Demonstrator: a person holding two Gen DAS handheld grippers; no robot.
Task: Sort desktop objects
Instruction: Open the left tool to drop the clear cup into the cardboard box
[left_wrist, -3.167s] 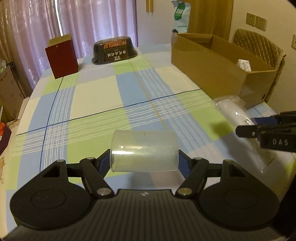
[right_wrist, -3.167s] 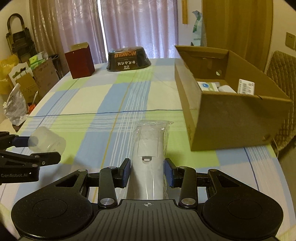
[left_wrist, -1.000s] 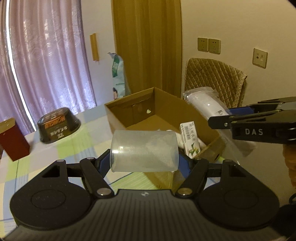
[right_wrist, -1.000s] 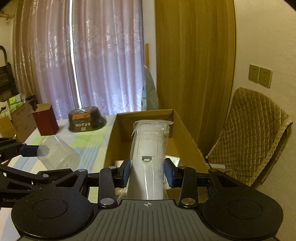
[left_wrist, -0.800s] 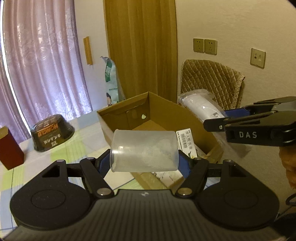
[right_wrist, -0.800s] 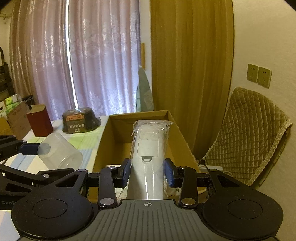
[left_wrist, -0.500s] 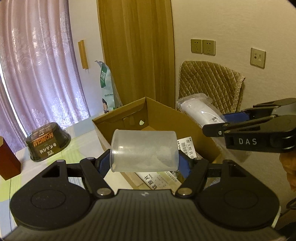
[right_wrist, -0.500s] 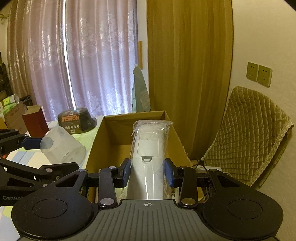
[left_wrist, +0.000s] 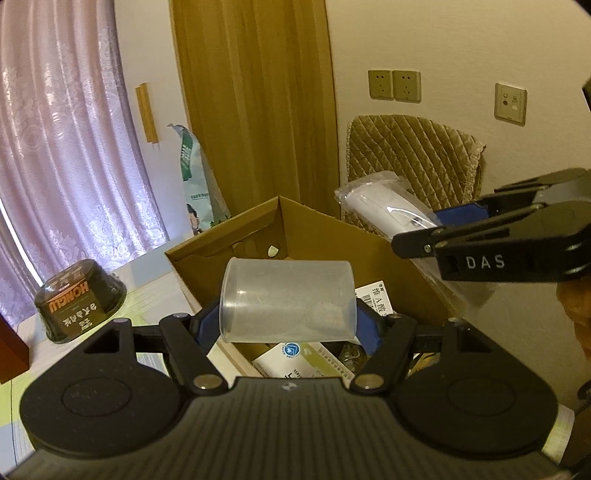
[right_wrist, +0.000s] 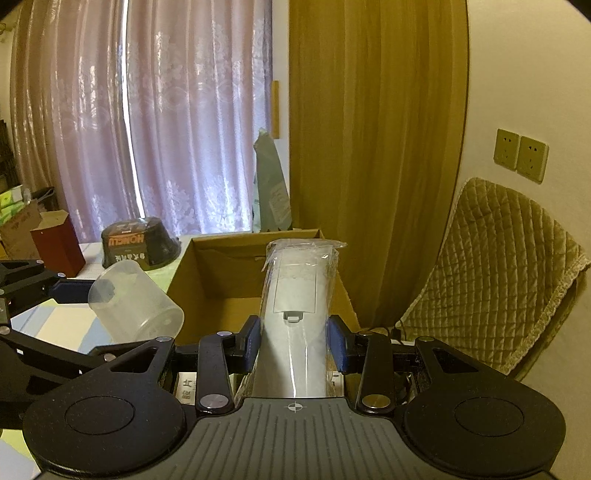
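Both grippers loaded above the cardboard box (left_wrist: 314, 236)
Left gripper (left_wrist: 288, 325) pinches a translucent plastic cup (left_wrist: 288, 299); right gripper (right_wrist: 294, 343) pinches a plastic-wrapped white remote (right_wrist: 295, 306); packets lie below.

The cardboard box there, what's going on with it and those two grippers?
A person is sorting items into the cardboard box with two handheld grippers. The left gripper is shut on a translucent plastic cup held sideways above the open box. The right gripper is shut on a white remote control in a clear plastic bag, also above the box. Neither item has been released yet. Small printed packages already lie inside.
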